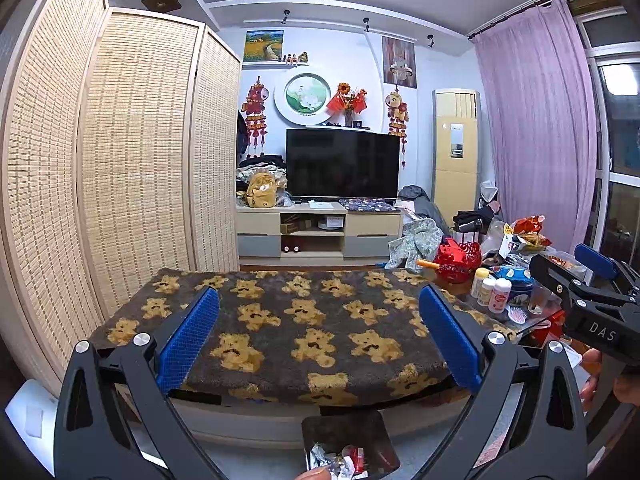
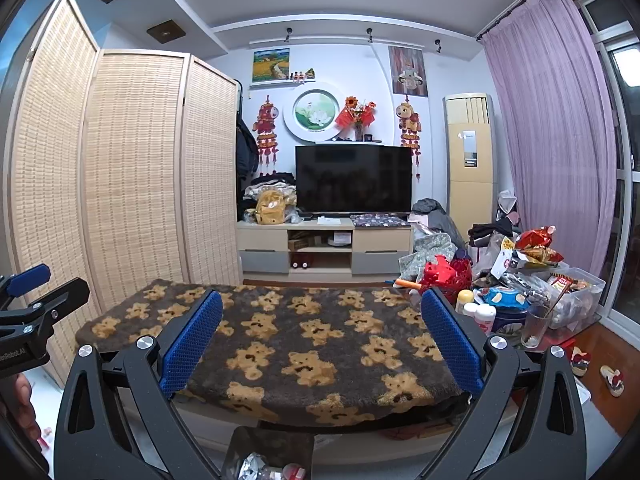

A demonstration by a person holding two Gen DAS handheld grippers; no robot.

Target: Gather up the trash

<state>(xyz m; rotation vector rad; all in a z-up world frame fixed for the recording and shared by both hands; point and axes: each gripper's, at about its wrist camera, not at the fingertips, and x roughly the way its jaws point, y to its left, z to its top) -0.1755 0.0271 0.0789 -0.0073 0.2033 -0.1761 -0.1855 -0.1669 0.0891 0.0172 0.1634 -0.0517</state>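
A dark trash bin (image 1: 350,446) stands on the floor below the table's near edge, holding crumpled foil and red wrappers; in the right wrist view the same bin (image 2: 270,456) shows a silver wrapper inside. My left gripper (image 1: 318,336) is open above the bear-patterned table cover (image 1: 304,320), nothing between its blue pads. My right gripper (image 2: 320,340) is open too, over the same cover (image 2: 304,344), and empty. The right gripper's body (image 1: 592,312) shows at the right edge of the left view; the left gripper's body (image 2: 28,320) shows at the left edge of the right view.
The table's right end carries a cluttered pile: snack bags (image 2: 536,248), small bottles (image 2: 480,312), a glass (image 2: 534,326), a red basket (image 2: 446,276). A woven folding screen (image 1: 120,160) stands to the left. A TV (image 1: 342,162) on a cabinet faces me. Slippers (image 2: 612,378) lie on the floor.
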